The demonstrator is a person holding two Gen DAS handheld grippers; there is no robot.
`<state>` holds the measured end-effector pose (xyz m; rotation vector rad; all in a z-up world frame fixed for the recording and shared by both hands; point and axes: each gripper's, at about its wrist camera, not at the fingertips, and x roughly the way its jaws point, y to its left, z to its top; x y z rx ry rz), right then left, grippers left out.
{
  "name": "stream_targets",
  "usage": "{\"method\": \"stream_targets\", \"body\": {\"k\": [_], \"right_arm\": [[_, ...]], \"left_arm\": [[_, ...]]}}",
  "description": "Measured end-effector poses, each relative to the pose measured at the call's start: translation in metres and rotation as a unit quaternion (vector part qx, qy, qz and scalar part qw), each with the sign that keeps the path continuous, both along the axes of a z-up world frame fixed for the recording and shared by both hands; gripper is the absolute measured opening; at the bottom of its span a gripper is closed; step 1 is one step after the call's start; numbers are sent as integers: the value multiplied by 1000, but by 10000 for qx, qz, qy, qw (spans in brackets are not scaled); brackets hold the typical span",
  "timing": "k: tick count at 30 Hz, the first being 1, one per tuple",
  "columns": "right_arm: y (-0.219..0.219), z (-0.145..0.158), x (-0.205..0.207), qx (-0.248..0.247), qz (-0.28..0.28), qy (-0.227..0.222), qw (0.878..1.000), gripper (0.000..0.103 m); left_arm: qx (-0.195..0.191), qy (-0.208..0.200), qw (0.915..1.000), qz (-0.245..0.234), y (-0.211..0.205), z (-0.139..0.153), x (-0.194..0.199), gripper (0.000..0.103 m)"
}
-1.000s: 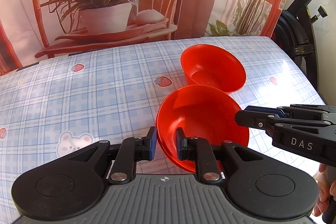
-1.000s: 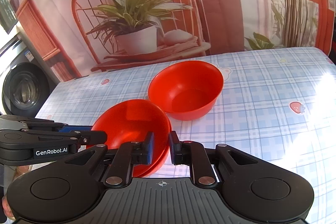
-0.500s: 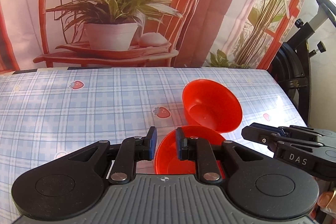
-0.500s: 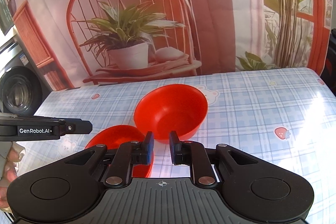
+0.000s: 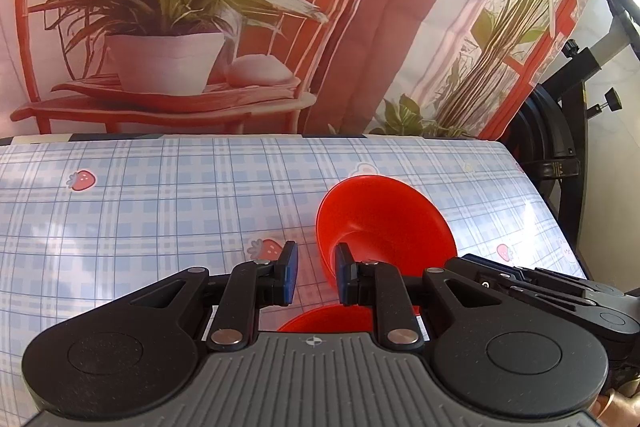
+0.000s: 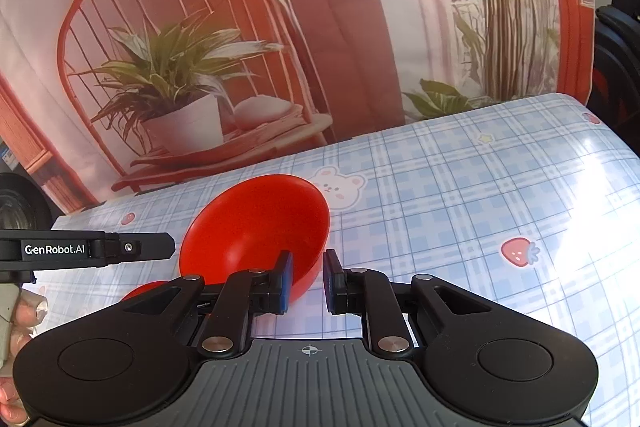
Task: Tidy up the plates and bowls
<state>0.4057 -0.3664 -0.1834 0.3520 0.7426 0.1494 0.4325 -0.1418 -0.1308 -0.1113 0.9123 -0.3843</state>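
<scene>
Two red bowls stand on the checked tablecloth. The far bowl (image 5: 386, 223) (image 6: 256, 227) is upright just beyond both grippers. Only a sliver of the near bowl (image 5: 328, 319) (image 6: 142, 291) shows, under the gripper bodies. My left gripper (image 5: 314, 275) hangs over the near bowl's far rim, its blue pads a narrow gap apart with only tablecloth between them. My right gripper (image 6: 306, 279) also stands slightly open and empty, its left finger (image 6: 284, 279) in front of the far bowl's near wall. Each gripper shows from the side in the other's view: the right gripper (image 5: 472, 267), the left gripper (image 6: 160, 247).
The table (image 5: 140, 211) carries a blue plaid cloth with strawberries and a bear. A printed backdrop (image 5: 168, 27) of a chair and plant hangs behind it. Black exercise equipment (image 5: 560, 131) stands past the right edge. A hand (image 6: 24, 311) holds the left gripper.
Both grippers have drawn back from the near bowl's rim, which stood between their pads. The bowl has slid almost out of view beneath them. The gaps between the pads look unchanged.
</scene>
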Motion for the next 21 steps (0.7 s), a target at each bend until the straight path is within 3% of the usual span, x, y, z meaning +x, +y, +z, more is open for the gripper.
{"method": "stream_targets", "body": {"k": [8, 12, 21], "right_arm": [[-2, -12, 10, 169, -69, -7, 9998, 17], [2, -12, 8, 113, -50, -87, 9999, 12], [7, 7, 0, 58, -20, -282, 9996, 9]], "left_arm": [[41, 128, 9998, -138, -12, -16, 12, 21], [-154, 135, 9997, -158, -10, -20, 13, 20], [-110, -70, 9998, -120, -4, -7, 2, 17]]}}
